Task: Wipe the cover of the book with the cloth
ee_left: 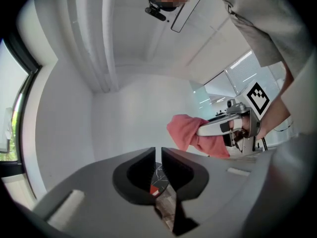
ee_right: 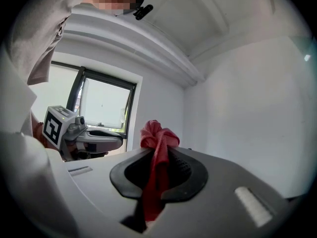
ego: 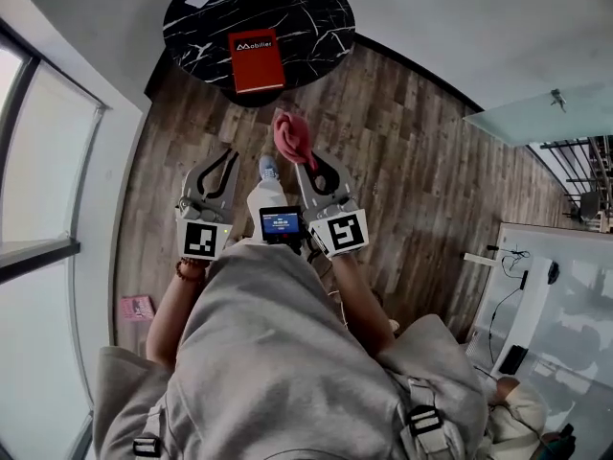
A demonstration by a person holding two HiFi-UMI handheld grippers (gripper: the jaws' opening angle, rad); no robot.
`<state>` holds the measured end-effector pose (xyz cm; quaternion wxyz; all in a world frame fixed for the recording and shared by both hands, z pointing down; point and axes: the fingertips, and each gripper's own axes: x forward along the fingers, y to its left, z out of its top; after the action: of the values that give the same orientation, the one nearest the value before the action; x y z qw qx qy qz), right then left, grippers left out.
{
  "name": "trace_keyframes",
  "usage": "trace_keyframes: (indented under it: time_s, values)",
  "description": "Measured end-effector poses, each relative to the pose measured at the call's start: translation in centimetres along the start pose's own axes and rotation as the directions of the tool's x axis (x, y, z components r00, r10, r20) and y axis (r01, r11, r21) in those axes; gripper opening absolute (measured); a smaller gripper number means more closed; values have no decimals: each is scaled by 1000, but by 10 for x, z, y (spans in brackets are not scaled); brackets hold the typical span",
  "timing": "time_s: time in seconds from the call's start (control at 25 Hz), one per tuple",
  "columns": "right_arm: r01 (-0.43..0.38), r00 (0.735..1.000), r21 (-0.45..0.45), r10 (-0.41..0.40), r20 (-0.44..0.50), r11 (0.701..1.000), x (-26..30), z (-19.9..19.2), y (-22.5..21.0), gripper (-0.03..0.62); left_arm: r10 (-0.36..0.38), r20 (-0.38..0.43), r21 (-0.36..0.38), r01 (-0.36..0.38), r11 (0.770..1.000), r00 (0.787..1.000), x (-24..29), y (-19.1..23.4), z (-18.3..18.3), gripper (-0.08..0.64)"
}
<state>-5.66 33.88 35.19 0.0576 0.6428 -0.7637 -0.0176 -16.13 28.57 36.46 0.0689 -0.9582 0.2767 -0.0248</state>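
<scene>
While the stiff red book lies flat on the black table ahead, the head view shows the soft, light cloth bunched at the right gripper. The left gripper view shows the left gripper all but closed, empty. Only the right gripper view shows jaws clamped mid-cloth, probably a secure hold.

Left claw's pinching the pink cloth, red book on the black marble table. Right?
No: the right claw pinches the pink cloth, as the right gripper view shows; the left claw holds nothing. The red book is on the table.
</scene>
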Motion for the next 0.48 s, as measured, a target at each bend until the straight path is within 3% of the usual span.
trace_keyframes:
  time_s: [0.24, 0.48]
  values:
    - [12, 1000, -16, -12, -4, 1000, -50, 5, 57, 51, -8, -7, -1, 8, 1000, 1000, -58, -20, 1, 31]
    - [12, 1000, -25, -12, 8, 1000, -74, 6, 85, 49, -11, -2, 4, 11, 1000, 1000, -88, -37, 0, 26]
